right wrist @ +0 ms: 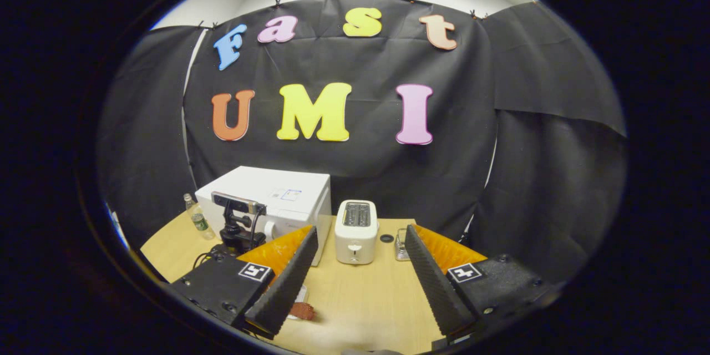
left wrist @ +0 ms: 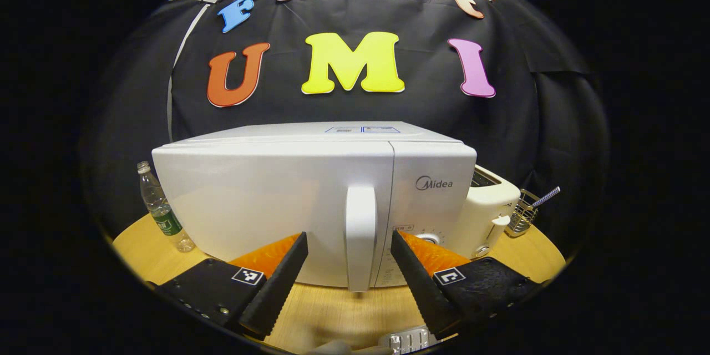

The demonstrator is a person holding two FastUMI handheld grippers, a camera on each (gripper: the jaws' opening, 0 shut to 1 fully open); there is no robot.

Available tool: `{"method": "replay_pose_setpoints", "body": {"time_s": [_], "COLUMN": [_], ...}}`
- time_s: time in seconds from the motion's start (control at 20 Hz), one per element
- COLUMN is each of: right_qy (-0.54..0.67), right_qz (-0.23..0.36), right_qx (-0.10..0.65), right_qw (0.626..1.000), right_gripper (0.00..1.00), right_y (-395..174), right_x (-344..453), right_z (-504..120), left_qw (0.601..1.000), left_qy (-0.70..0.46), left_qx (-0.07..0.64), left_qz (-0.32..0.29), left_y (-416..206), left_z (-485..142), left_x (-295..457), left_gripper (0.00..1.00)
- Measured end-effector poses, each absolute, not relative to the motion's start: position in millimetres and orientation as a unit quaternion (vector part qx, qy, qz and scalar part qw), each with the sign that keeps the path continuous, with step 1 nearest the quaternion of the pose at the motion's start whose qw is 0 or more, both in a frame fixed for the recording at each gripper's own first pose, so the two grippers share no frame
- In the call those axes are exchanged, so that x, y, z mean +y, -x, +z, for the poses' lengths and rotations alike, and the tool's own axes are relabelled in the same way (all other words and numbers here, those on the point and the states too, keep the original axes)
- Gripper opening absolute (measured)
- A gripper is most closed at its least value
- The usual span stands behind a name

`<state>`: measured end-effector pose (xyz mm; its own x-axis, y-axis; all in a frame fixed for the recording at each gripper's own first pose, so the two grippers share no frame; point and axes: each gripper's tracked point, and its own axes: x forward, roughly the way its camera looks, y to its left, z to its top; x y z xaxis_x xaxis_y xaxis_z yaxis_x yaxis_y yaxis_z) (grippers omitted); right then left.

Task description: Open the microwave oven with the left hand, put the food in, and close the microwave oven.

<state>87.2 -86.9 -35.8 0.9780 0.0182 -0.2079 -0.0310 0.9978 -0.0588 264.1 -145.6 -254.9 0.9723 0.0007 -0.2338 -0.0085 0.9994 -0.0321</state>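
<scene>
— Fingers of the left gripper [left wrist: 349, 244] stand spread wide with nothing between them but air, either side of the microwave's handle [left wrist: 361, 236] at twelve o'clock.

— Touching it?

— Can't tell; they look just short. The handle runs upright on the shut door [left wrist: 266, 199], so the fingers already sit across its long axis.

— And the right gripper [right wrist: 360, 238]?

— Wide open too, empty, well back from the microwave [right wrist: 277, 202], which lies at ten o'clock. The food [right wrist: 302, 310] — a small brown piece — sits on the table [right wrist: 360, 299] by its left finger.

— Room for the door?

— Bare table in front; the toaster [left wrist: 491, 205] stands beside the control panel, at two o'clock.
</scene>
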Motion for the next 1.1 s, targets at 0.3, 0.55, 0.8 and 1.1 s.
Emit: {"method": "replay_pose_setpoints", "body": {"time_s": [0.3, 0.55, 0.8, 1.1], "right_qy": [0.038, 0.042, 0.05, 0.057], "right_qz": [0.021, 0.025, 0.025, 0.03], "right_qx": [0.105, 0.107, 0.103, 0.095], "right_qw": [0.994, 0.993, 0.993, 0.993], "right_gripper": [1.0, 1.0, 1.0, 1.0], "right_y": [-94.1, -94.4, -88.9, -77.2], "right_x": [-84.1, -80.2, -78.6, -69.7], "right_z": [-40.3, -43.0, -38.7, -33.6], "left_qw": [0.993, 0.995, 0.994, 0.993], "left_qy": [0.016, 0.022, 0.028, 0.016], "left_qx": [0.105, 0.095, 0.104, 0.104], "left_qz": [-0.042, -0.032, -0.03, -0.057], "left_y": [-271.9, -267.3, -264.3, -210.4], "left_z": [-254.0, -250.7, -252.4, -258.1], "left_x": [-157.8, -154.7, -154.0, -141.2], "left_gripper": [0.54, 0.17, 0.11, 0.12]}}
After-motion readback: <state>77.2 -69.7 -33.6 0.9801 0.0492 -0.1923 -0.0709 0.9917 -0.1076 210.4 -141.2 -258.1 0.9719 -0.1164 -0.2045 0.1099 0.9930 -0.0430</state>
